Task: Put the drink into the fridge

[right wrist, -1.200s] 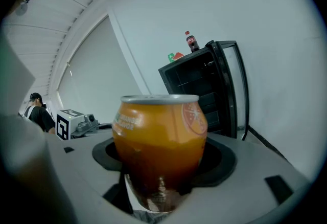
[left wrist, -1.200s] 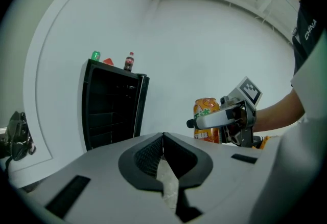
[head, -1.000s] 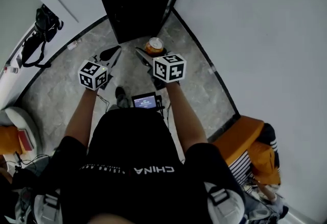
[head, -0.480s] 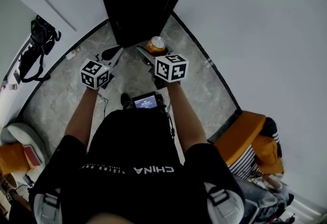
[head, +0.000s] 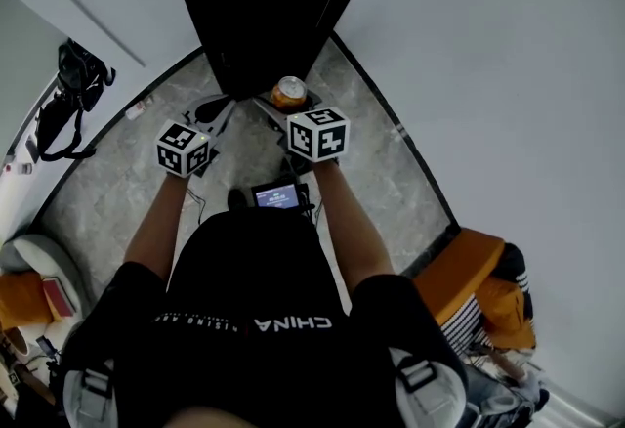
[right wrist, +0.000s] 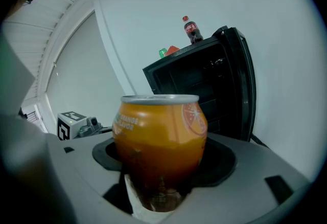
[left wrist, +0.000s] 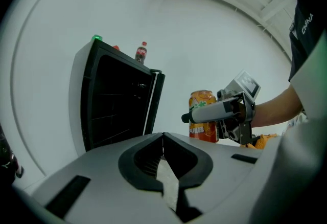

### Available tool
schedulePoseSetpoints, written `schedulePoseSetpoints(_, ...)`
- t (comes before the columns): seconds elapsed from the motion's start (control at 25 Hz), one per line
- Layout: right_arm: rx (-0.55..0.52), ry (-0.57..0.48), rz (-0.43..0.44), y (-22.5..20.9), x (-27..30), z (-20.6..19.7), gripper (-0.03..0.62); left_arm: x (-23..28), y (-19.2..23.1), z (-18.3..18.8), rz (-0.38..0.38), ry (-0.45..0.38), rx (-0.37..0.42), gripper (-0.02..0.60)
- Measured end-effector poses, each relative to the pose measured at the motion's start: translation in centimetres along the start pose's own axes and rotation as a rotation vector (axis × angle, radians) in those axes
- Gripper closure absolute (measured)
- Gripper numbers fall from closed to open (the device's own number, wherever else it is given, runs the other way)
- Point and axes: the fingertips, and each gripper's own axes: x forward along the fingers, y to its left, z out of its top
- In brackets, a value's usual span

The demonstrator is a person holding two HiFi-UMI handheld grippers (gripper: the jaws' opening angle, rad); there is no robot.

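An orange drink can (head: 290,92) is held upright in my right gripper (head: 284,101), just in front of the black fridge (head: 262,16). In the right gripper view the can (right wrist: 159,141) fills the space between the jaws, with the fridge (right wrist: 204,85) behind it. The fridge's dark glass door looks closed. My left gripper (head: 215,109) hovers to the left of the can, jaws shut with nothing in them. In the left gripper view its tips (left wrist: 163,136) meet, and the can (left wrist: 203,123) and the fridge (left wrist: 117,100) lie ahead.
A cola bottle (right wrist: 190,29) stands on top of the fridge. White walls flank the fridge on both sides. A black bag (head: 68,89) hangs at the left. An orange seat (head: 459,265) with a person stands at the lower right. The floor is grey marble (head: 117,162).
Both grippers have moved forward toward the fridge, and the can in the right gripper is now closer to its front. The left gripper stays shut and empty.
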Motion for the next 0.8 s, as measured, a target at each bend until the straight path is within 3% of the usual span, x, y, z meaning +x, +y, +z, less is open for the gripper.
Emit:
schedulePoseSetpoints(0.44, -0.064, 0.039, 0.108, -6.6, 2.3, 5.5, 0.246, 7.4, 2.4, 4.6, 0.114, -0.019, 0.002, 0.569)
schedulePoseSetpoints(0.6, -0.083, 0.062, 0.159, -7.5, 2.9, 6.6, 0.246, 8.3, 2.5, 5.5, 0.163, -0.034, -0.01, 0.569)
schedulePoseSetpoints(0.8, -0.072, 0.068, 0.168, -7.5, 4.0, 6.6, 0.246, 8.7, 3.4, 4.8, 0.168, -0.02, -0.025, 0.569)
